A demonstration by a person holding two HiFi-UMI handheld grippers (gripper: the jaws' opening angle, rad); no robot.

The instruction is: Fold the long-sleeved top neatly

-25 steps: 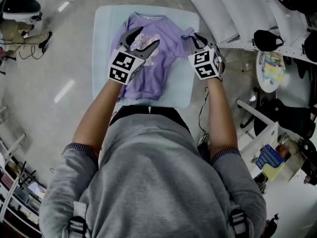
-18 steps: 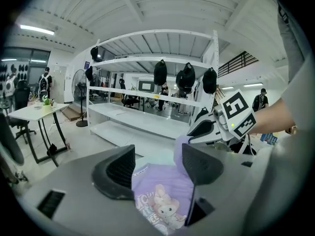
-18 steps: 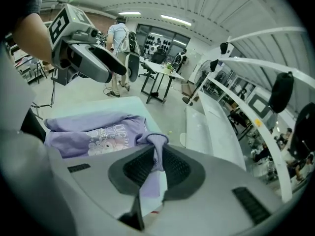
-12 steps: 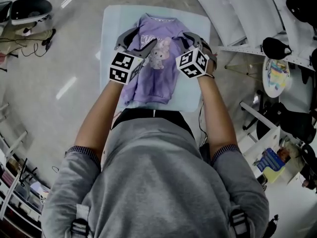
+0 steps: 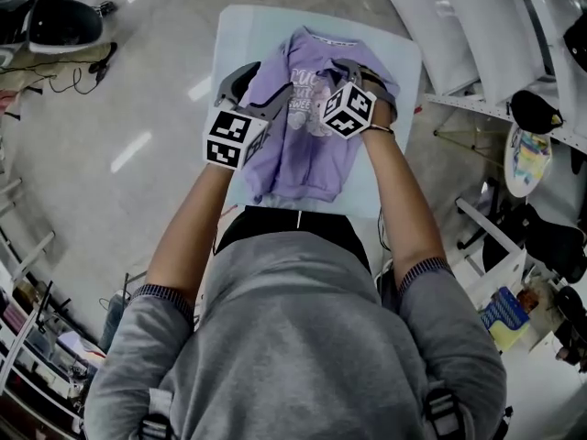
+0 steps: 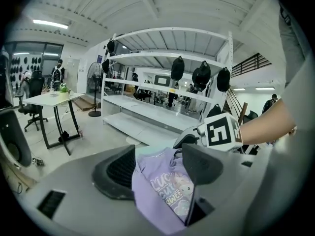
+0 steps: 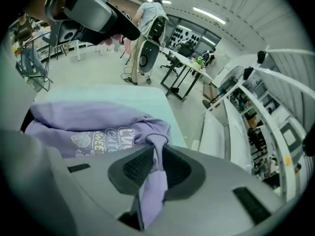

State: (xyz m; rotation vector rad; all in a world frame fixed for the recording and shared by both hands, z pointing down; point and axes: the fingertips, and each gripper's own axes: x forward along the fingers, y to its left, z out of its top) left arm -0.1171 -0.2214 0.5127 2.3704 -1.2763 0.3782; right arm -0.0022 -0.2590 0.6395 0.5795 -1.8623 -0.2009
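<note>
Workshop-like hall: white shelving (image 6: pixel 142 111), desks (image 6: pixel 49 99)

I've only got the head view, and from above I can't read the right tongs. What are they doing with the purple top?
Observer: The right gripper view shows the right tongs shut on a bunched strip of the purple top.
Operator: And the left tongs?
Observer: In the left gripper view the left tongs stand open, pads apart, with the top's printed front showing between them.
Operator: Anyone nearby?
Observer: Yes, a person stands on the floor beyond the table.
</note>
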